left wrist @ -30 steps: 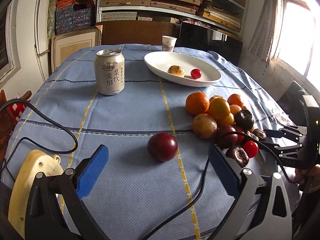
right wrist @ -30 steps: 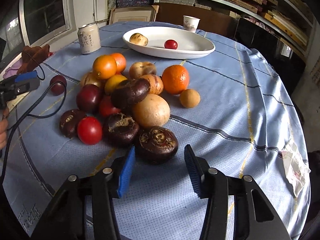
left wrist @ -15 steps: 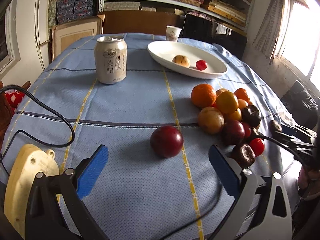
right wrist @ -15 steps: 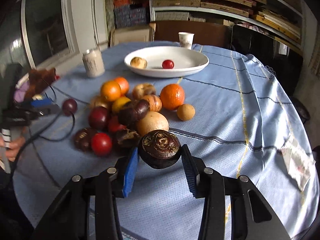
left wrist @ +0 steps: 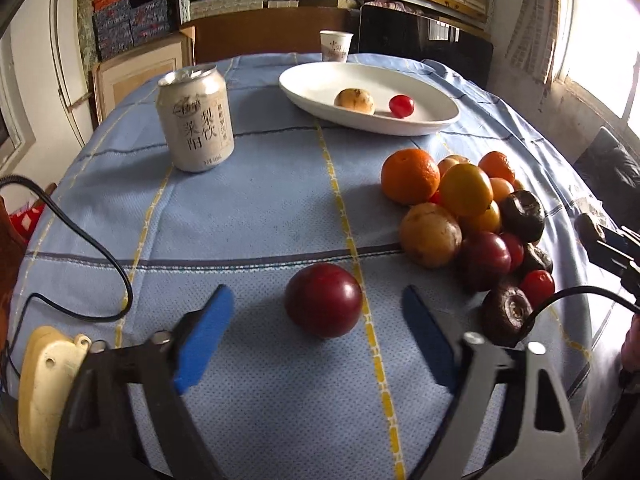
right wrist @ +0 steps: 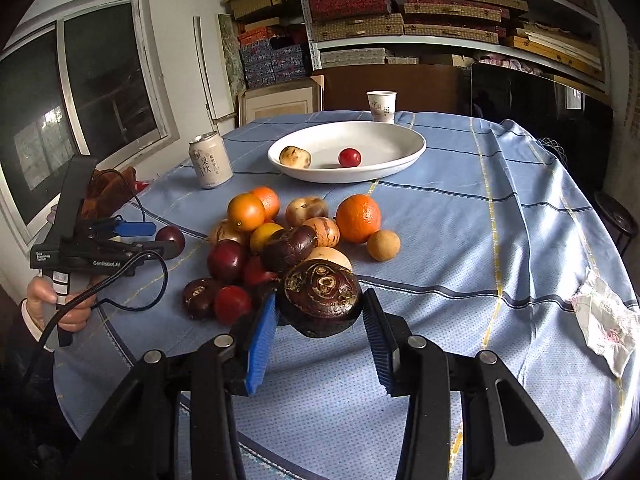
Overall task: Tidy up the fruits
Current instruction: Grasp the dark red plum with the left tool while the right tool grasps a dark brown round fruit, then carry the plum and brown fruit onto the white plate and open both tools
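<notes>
Right gripper (right wrist: pixel 320 326) is clamped on a dark chestnut (right wrist: pixel 320 304), lifted clear of the table (right wrist: pixel 460 240), likely so it can travel to the dish (right wrist: pixel 404 156). Left gripper (left wrist: pixel 316 320) has its fingers apart, just been closing in, straddling the plum (left wrist: pixel 323 300) but not touching. Beyond, the fruit pile (right wrist: pixel 280 232) waits; the dish holds two pieces.

Underside of the dark water chestnut (right wrist: pixel 320 298) hidden behind the pads of the right gripper (right wrist: pixel 320 344). Right gripper (left wrist: pixel 608 246) cut off at the left wrist view's right edge. Lower fruits of the fruit pile (right wrist: pixel 280 240) covered by upper ones; count unclear. Print on the paper cup (left wrist: pixel 336 45) too small to read.
</notes>
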`<action>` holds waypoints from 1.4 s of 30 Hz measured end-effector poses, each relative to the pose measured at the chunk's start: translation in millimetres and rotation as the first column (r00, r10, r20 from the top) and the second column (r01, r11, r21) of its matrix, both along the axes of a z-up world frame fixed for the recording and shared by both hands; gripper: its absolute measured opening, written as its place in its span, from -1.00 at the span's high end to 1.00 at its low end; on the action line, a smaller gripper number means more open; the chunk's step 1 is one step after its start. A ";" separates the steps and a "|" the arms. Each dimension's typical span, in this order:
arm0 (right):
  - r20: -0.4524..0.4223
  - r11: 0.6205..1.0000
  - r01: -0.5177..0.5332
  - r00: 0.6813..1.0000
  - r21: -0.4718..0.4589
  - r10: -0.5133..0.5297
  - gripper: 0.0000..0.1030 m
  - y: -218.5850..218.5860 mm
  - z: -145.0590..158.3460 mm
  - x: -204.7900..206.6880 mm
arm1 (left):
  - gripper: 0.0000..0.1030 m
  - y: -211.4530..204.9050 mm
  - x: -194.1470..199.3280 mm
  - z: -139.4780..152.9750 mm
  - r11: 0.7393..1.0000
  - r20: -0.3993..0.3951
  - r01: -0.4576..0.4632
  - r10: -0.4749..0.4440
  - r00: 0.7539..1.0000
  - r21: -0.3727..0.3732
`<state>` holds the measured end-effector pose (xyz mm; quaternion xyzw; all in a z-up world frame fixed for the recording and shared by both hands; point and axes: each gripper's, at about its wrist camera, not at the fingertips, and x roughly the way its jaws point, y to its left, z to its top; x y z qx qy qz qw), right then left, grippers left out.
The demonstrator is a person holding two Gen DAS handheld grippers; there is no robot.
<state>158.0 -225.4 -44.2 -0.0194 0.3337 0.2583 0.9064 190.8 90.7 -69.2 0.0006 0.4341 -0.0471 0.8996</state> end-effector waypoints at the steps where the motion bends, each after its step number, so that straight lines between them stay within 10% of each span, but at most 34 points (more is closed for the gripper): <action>1: 0.002 1.000 -0.001 1.000 0.001 0.001 0.15 0.0 0.1 -0.9 | -0.49 1.1 1.0 -1.6 1.000 -0.008 -0.006 0.006 1.000 -0.003; 25: -0.011 1.000 -0.011 1.000 0.007 0.011 0.15 0.7 -1.8 -1.2 | 0.23 -4.2 7.1 -7.7 1.000 -0.040 0.010 -0.010 0.999 -0.012; 42: -0.023 0.998 -0.040 0.999 0.043 0.041 0.15 -2.6 16.9 10.4 | 0.25 -4.1 6.6 24.1 0.996 0.008 0.054 -0.054 0.999 -0.074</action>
